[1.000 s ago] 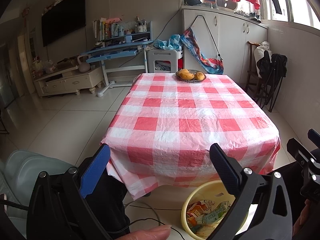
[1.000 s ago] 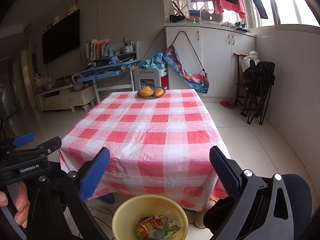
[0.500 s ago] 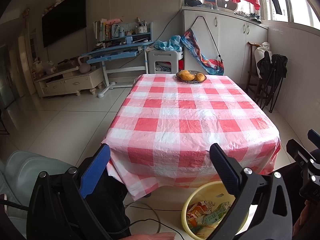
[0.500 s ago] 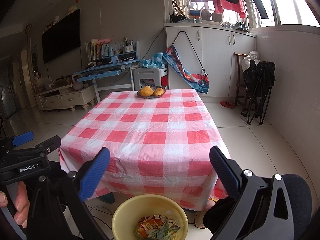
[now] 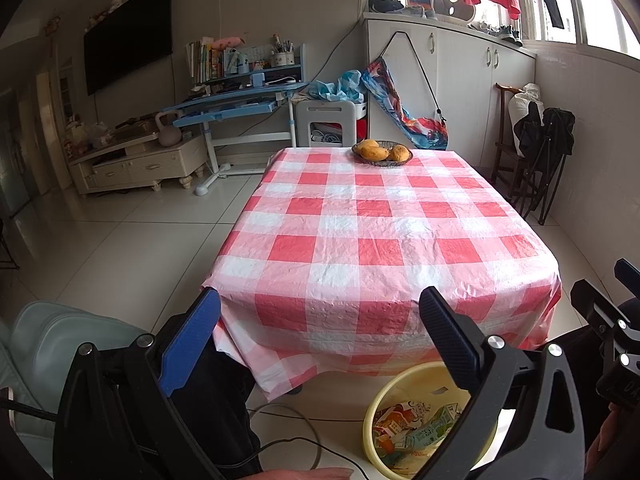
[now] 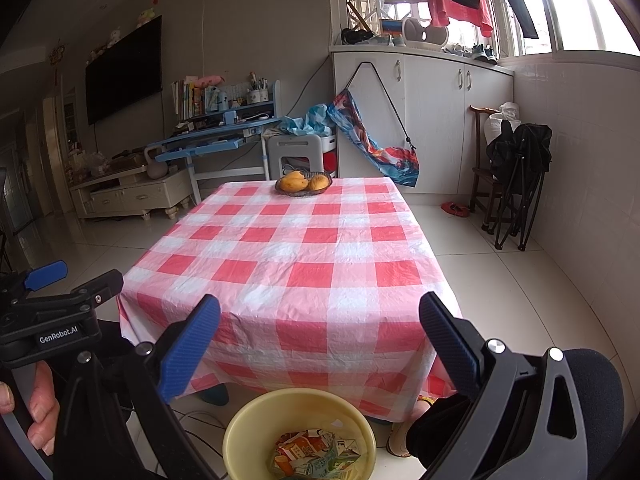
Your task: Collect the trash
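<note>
A yellow bin [image 6: 240, 436] stands on the floor in front of the table, with crumpled cartons and wrappers [image 6: 314, 458] inside. The left wrist view shows the same bin [image 5: 374, 416] at lower right, partly behind a finger. My left gripper [image 5: 320, 328] is open with nothing between its fingers, held before the table's near edge. My right gripper [image 6: 320, 332] is also open and empty, hovering above the bin. The table's red and white checked cloth [image 6: 296, 256] carries no loose trash that I can see.
A dark basket of yellow fruit [image 6: 303, 184] sits at the table's far end. Beyond it are a white stool [image 5: 325, 122], a blue desk [image 5: 236, 100] and white cabinets [image 6: 432, 120]. A folded black chair [image 6: 518, 184] leans at the right wall. A cable [image 5: 296, 440] lies on the floor.
</note>
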### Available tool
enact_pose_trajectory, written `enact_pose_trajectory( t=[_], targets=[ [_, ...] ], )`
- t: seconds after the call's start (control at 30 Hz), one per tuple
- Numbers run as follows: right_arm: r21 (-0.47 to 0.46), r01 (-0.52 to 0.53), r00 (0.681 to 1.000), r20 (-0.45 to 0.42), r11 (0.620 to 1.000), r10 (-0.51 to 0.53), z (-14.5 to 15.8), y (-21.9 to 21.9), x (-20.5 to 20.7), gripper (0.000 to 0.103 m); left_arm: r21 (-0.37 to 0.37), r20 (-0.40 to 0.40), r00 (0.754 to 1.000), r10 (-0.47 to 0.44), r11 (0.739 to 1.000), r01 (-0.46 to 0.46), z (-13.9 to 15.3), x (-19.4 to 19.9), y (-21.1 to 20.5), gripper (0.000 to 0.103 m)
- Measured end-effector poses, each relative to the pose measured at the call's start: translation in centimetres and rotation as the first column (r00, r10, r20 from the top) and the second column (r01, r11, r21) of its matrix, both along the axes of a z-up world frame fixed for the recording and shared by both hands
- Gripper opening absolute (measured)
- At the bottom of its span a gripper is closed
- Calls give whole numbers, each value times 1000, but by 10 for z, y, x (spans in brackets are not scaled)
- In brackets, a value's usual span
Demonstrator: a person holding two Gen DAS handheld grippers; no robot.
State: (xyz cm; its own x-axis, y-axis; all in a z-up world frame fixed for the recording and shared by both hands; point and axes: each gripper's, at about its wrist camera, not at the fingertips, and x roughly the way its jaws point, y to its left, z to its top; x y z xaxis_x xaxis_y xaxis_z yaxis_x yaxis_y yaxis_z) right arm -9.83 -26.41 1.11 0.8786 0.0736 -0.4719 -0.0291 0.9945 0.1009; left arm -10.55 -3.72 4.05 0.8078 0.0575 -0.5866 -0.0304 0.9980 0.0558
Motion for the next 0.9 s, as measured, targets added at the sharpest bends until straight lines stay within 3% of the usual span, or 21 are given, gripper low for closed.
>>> enact_pose_trajectory(
  t=[0.6,0.77,0.9],
  targets=[
    [-2,0,1000,-3,1000,0,0,0,0,95,3,5,1000,-4,1000,4,1,0,-3,96],
    [-1,0,1000,-3,1000,0,0,-1,-1,95,-71,19,1000,5,997,-4,-1,-1,7,96],
    [-4,-1,1000,-3,1000,1,0,0,0,95,-30,32,999,-27,999,28,3,-3,0,96]
  ],
)
